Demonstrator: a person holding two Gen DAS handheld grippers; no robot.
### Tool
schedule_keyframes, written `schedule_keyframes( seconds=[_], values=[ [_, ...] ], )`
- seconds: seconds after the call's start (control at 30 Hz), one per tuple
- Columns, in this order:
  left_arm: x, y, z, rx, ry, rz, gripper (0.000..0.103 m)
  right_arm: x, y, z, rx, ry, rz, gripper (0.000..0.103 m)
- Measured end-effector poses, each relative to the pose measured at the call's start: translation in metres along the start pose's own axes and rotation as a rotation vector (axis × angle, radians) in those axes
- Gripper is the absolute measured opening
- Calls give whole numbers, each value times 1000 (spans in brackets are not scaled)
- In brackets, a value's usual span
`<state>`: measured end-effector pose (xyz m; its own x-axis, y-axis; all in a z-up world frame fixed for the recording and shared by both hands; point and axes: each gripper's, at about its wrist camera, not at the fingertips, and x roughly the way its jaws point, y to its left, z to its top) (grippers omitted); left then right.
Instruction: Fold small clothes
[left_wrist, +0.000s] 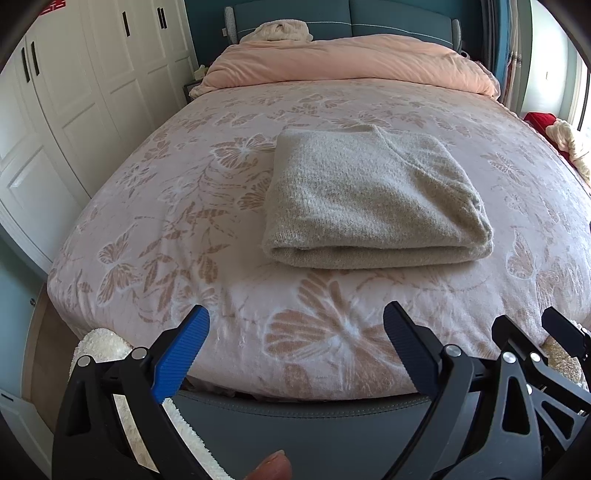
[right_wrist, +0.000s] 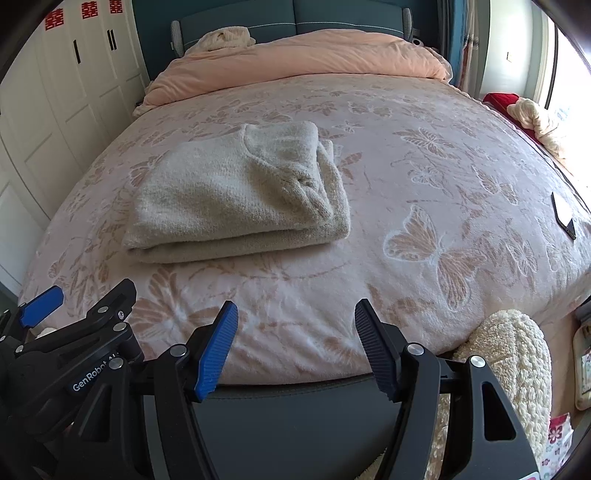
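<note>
On the pink butterfly-patterned bed (left_wrist: 229, 206), a folded beige knitted sweater (left_wrist: 369, 199) lies well beyond both grippers, left gripper (left_wrist: 295, 325) and right gripper (right_wrist: 295, 319), jaws apart, empty.

One folded sweater (left_wrist: 373, 199) lies on one bed (left_wrist: 207, 206). There is one peach duvet (left_wrist: 351, 61) and one cream bundle (left_wrist: 280, 31) by the headboard. Two grippers show: the left gripper (left_wrist: 295, 350) and the right gripper (right_wrist: 295, 347). One phone (right_wrist: 563, 214), or something like it, sits at the edge.
</note>
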<state>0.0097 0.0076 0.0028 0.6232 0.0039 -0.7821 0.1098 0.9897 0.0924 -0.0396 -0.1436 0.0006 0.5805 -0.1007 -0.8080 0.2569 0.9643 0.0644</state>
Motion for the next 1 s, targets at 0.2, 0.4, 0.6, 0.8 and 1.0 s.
schedule_keyframes(
  seconds=[0.2, 0.4, 0.6, 0.8, 1.0],
  values=[
    [0, -2, -2, 0, 3, 4, 93, 1, 0, -1, 4, 4, -3, 64],
    [2, -1, -2, -10, 15, -9, 92, 3, 0, -2, 6, 11, -4, 64],
    [3, 0, -3, -9, 11, -2, 92, 4, 2, -3, 6, 17, -5, 64],
    [3, 0, -3, -9, 11, -2, 92, 4, 1, -4, 8, 18, -6, 65],
    [3, -2, -3, -4, 12, 3, 91, 5, 2, -5, 13, 23, -15, 65]
  ],
)
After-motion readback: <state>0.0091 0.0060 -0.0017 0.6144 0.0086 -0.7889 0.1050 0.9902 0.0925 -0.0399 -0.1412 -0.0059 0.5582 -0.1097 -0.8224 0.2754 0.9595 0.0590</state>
